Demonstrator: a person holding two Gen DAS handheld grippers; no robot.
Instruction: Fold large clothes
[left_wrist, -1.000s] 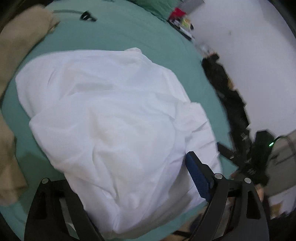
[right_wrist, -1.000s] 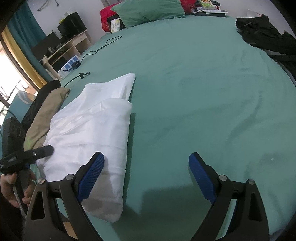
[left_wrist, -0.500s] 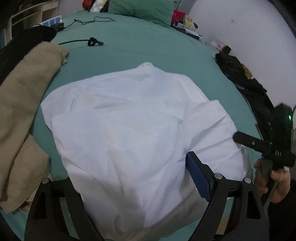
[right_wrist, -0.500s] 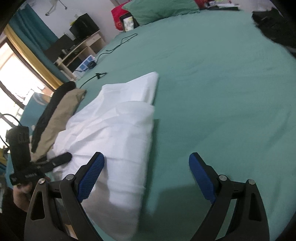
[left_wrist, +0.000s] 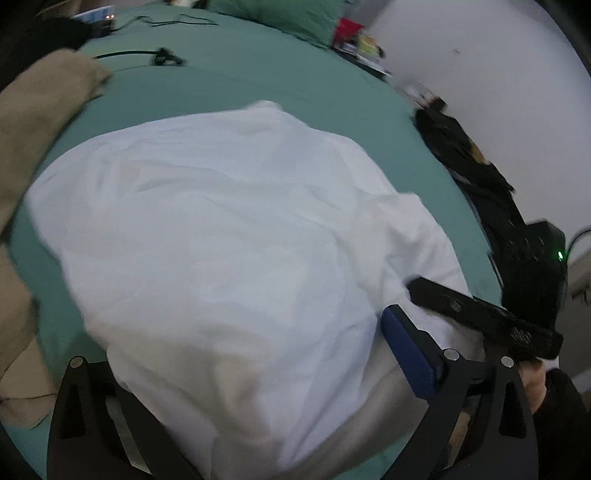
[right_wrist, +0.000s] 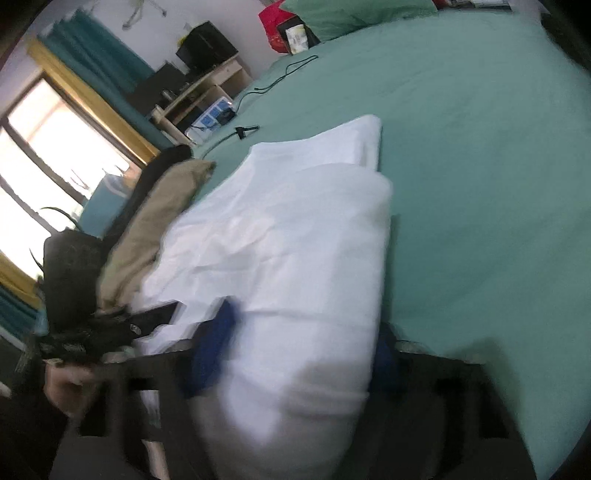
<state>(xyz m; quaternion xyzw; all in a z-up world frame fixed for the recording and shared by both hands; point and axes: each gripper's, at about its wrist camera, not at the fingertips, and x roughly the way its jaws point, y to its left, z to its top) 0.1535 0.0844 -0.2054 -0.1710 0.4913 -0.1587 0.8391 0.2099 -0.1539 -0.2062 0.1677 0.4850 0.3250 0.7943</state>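
A large white garment (left_wrist: 236, 240) lies partly folded on a green bed (left_wrist: 295, 92); it also shows in the right wrist view (right_wrist: 295, 266). My left gripper (left_wrist: 258, 369) is open, its jaws wide apart over the garment's near edge; the left finger is hidden under the cloth. My right gripper (right_wrist: 299, 350) is open, its blue pads (right_wrist: 218, 339) straddling the garment's near end. The view is blurred. The right gripper's body also shows in the left wrist view (left_wrist: 480, 317), resting on the garment's right edge.
Tan clothing (left_wrist: 40, 110) lies left of the white garment. Black clothes (left_wrist: 469, 162) sit at the bed's right edge. A cable (right_wrist: 258, 88) and a green pillow (right_wrist: 354, 14) lie at the far end. A desk and window (right_wrist: 55, 155) stand beyond.
My right gripper has swung left from the bare sheet onto the garment's near end. My left gripper has dropped closer to the cloth. The garment itself keeps its shape.
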